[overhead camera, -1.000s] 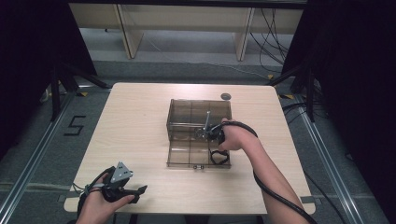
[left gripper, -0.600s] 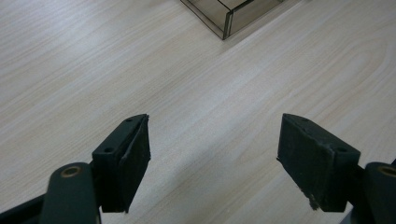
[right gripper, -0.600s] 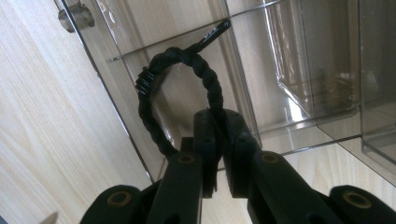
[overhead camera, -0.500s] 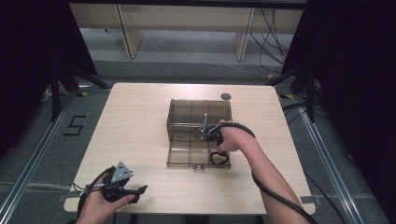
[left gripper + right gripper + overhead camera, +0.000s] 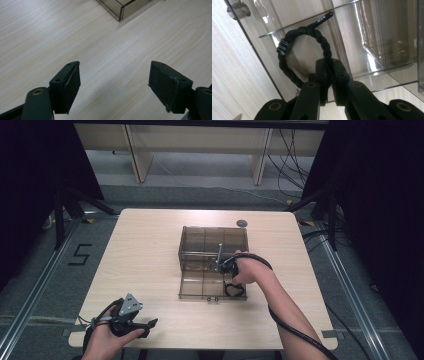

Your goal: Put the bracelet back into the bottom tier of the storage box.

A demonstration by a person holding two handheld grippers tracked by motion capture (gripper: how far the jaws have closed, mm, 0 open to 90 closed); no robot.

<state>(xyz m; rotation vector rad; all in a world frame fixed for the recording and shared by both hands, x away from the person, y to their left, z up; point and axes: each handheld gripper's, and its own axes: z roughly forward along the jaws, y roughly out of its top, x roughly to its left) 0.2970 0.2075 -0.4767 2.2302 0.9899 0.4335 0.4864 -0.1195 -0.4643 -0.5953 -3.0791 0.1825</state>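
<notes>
A clear smoky compartment box point(image 5: 212, 242) stands mid-table, its lid point(image 5: 200, 287) lying open flat toward me. My right gripper point(image 5: 230, 281) reaches down over the lid's right end. In the right gripper view this gripper point(image 5: 329, 63) is shut on a black braided bracelet point(image 5: 287, 50), pinching the cord at the near side of the loop. Its jaws have just eased a little, with the cord still pressed between them. The loop point(image 5: 234, 290) lies against the lid. My left gripper point(image 5: 150, 324) rests near the table's front left, jaws wide open point(image 5: 115, 82) over bare wood with nothing between them.
A small dark round object point(image 5: 241, 223) sits on the table behind the box. The box's metal latch point(image 5: 238, 10) shows at the lid's edge. A black cable point(image 5: 295, 330) trails from the right gripper along the forearm. Dark stands flank the table.
</notes>
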